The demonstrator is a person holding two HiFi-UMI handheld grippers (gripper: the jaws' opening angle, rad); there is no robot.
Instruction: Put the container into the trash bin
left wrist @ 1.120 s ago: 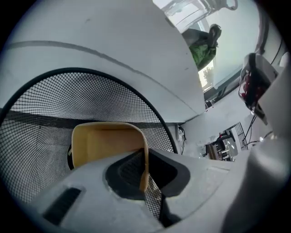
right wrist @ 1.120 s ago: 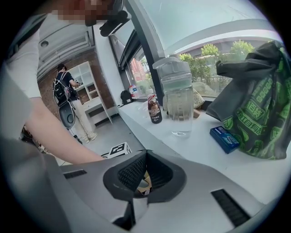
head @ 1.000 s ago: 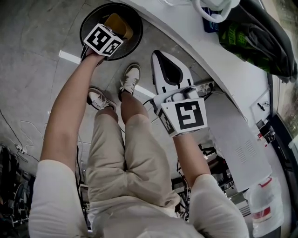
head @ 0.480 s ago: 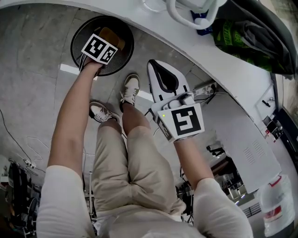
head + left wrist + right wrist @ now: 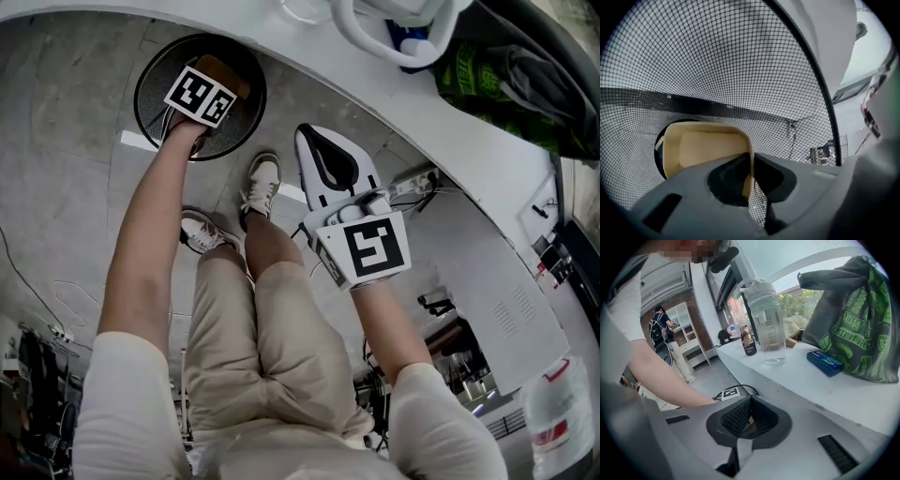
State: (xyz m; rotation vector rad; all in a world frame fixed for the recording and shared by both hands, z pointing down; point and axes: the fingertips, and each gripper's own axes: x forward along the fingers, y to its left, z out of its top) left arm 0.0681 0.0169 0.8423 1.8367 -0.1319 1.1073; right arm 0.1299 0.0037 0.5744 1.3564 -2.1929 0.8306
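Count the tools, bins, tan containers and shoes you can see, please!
tools: 2, the left tool and the right tool
trash bin: 1
container: 1
shoes: 2
total: 6

You hold the container point(image 5: 705, 147) down inside the trash bin point(image 5: 717, 61) with your left gripper point(image 5: 750, 183).
The jaws are pressed together on the right wall of the tan container, a shallow box with rounded corners that shows its open side to the camera. The black mesh wall of the trash bin fills almost the whole picture around it, and its dark rim point(image 5: 833, 124) curves down at the right. Through the mesh you can see a thin cable point(image 5: 793, 133), not sharp.
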